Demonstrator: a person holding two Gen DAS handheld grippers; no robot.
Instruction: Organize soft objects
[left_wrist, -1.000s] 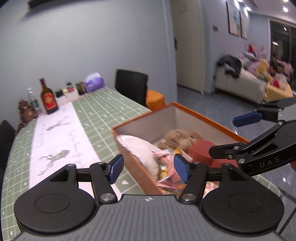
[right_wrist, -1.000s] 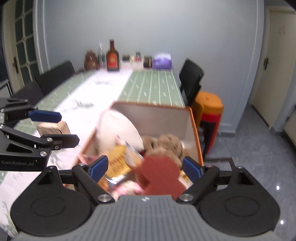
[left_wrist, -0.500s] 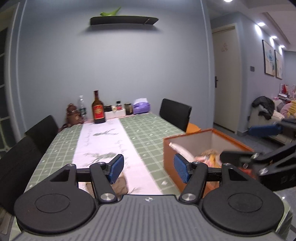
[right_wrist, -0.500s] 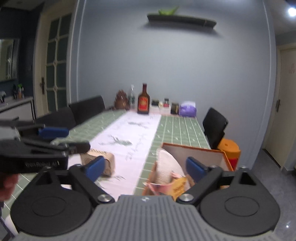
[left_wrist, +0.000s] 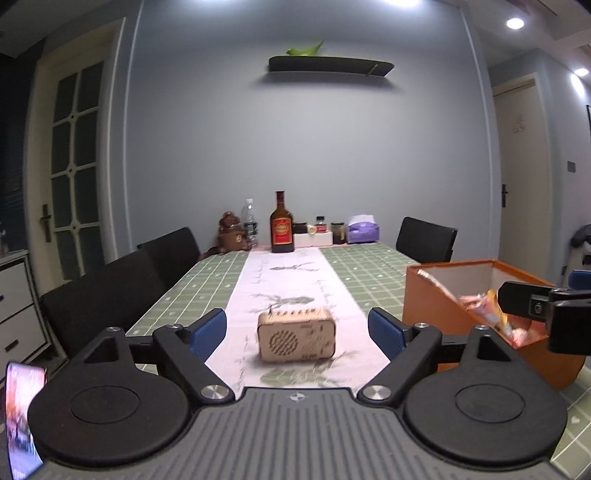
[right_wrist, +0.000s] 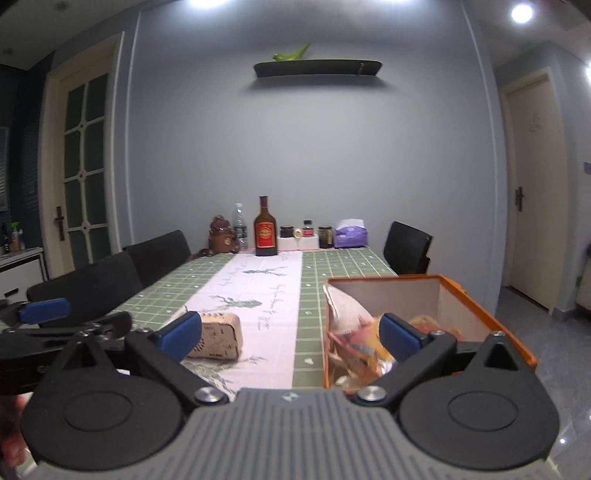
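The left gripper (left_wrist: 297, 328) is held level above the near end of the table (left_wrist: 192, 295), its blue-padded fingers (left_wrist: 207, 330) spread wide with nothing between them. Framed in that gap, but farther off on the white table runner (left_wrist: 291, 280), stands a small beige wooden box with a round speaker grille (left_wrist: 295, 339), apart from both pads. The right gripper (right_wrist: 291, 334) is likewise spread wide and holds nothing; its left pad overlaps the wooden box in that view, and its right pad sits in front of the orange cardboard box (right_wrist: 480, 306). That box rests on the green checked cloth at the table's right edge, just beside the runner. The soft objects lie inside it: a pale cushion-like piece (right_wrist: 343, 306) leaning against the left wall and a jumble of pink and yellow items (right_wrist: 365, 343), too blurred to name with any confidence. At the table's far end are a brown bottle with a red label (left_wrist: 282, 223), a clear water bottle (left_wrist: 250, 221), a brown bear figure (left_wrist: 231, 232), small jars and a purple tissue pack (left_wrist: 364, 230). Black chairs (left_wrist: 110, 291) line the left side.
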